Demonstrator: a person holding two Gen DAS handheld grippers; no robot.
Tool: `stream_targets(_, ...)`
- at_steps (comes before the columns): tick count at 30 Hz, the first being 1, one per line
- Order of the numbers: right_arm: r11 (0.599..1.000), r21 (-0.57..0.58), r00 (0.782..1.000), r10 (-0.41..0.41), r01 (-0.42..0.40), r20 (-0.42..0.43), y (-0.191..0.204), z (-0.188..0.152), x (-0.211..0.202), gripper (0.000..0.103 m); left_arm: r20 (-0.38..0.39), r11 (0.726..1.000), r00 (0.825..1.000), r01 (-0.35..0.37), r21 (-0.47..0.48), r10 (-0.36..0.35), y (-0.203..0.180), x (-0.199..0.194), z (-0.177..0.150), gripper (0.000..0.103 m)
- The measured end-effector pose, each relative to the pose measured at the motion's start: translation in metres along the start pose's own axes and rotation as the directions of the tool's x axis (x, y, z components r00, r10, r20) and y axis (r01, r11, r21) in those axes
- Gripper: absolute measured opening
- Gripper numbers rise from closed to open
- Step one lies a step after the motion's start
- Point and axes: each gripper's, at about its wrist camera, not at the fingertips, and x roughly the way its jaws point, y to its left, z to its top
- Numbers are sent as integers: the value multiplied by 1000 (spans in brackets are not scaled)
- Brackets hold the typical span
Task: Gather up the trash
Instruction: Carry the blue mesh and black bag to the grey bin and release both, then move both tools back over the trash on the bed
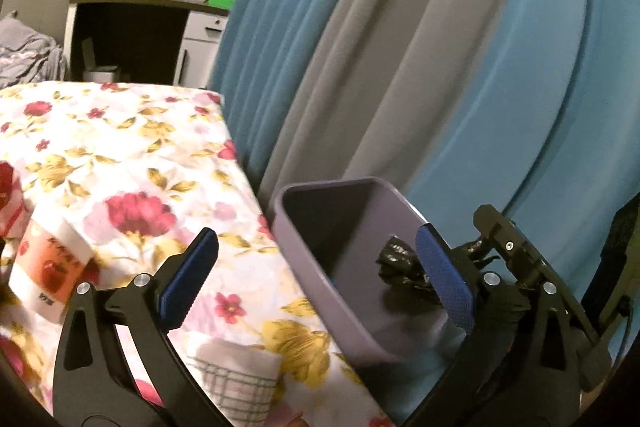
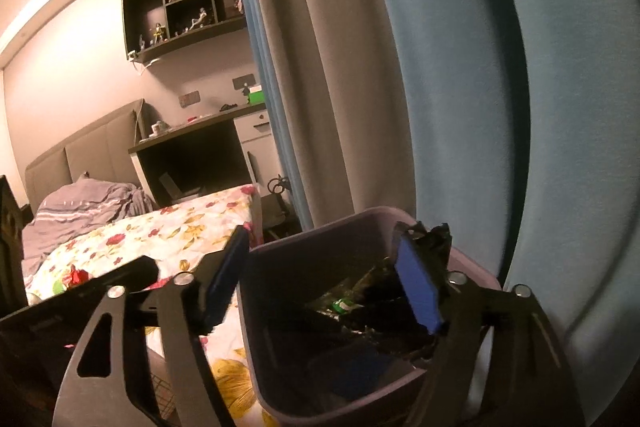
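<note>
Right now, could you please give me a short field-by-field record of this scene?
setting: bedroom, floral bedsheet, blue and grey curtain
bin: purple trash bin beside the bed
bin contents: crumpled black wrapper
left tongs: open, nothing between them
right tongs: open over the bin
still on bed: red-and-white apple-print package

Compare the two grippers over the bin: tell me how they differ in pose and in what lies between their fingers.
The left gripper straddles the purple bin's near wall, one finger over the flowered bedsheet, the other inside the bin; the right gripper hangs more squarely over the bin's mouth. The left gripper has the wall and a crumpled black wrapper between its fingers; the right has dark wrappers below it. Both are open, with blue pads and black frames.
</note>
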Motion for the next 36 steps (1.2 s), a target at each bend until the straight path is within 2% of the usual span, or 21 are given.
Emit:
stream_targets(3,999,23,998,40,-39,-55,1,-4,11,78,-8,1000,1000,-13,-22,13,9,-4,-2,97)
stream_targets(5,998,35,993,63,-60,-98,2,-9,18,85,-2,999,1000,-22,-28,22,13,-8,-2,97)
stream_targets(12,993,79,951,106,-86,-292,0,-35,32,88,23,997,997,-67,-28,68,26,-24,-9,97)
stream_targets(15,992,90,942,116,-92,-315,0,-43,24,90,32,997,997,-73,-36,74,29,-32,-11,97)
stream_targets(17,990,100,933,124,-95,-338,1,-48,20,96,35,996,996,-74,-43,76,32,-39,-13,97)
stream_targets(19,991,100,925,124,-94,-359,2,-52,15,96,40,996,996,-78,-41,80,34,-44,-16,97)
stream_targets(24,994,73,930,102,-82,-354,4,-54,-3,96,73,994,992,-105,-25,107,40,-65,-23,97)
stream_targets(28,997,16,945,79,-78,-317,18,-54,-17,96,107,987,981,-158,-18,159,49,-86,-27,97)
stream_targets(36,989,-110,981,77,-98,-176,67,-57,-54,96,147,960,949,-281,-13,280,78,-135,-43,97)
